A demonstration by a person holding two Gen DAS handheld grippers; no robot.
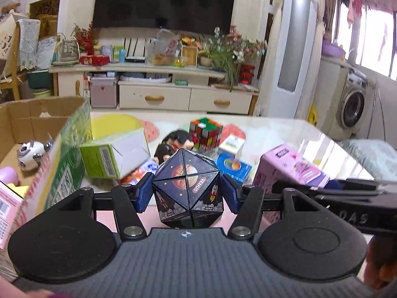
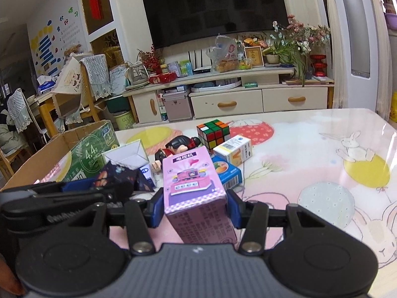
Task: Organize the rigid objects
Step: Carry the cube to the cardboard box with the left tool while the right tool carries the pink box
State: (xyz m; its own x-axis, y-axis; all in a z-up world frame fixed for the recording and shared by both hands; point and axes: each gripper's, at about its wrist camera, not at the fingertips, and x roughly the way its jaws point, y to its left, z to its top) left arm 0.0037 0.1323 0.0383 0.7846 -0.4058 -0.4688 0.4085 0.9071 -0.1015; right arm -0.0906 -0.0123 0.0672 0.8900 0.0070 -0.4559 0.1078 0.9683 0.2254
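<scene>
My left gripper (image 1: 187,192) is shut on a dark space-print puzzle polyhedron (image 1: 188,183), with a blue pad pressed against each side; it hangs just above the pink tabletop. The same puzzle (image 2: 119,176) shows at the left of the right wrist view. A long pink toy box (image 2: 196,193) sits lengthwise in my right gripper (image 2: 194,209), which is shut on it. In the left wrist view that pink box (image 1: 285,166) is at the right. Both grippers are side by side at the table's near edge.
An open cardboard box (image 1: 29,116) stands at the left with a small robot toy (image 1: 29,152) inside. Ahead lie a Rubik's cube (image 2: 213,131), a doll figure (image 2: 178,146), a green-and-white carton (image 1: 111,154), a blue box (image 2: 227,171) and a white box (image 2: 233,149). The table (image 2: 310,149) extends right.
</scene>
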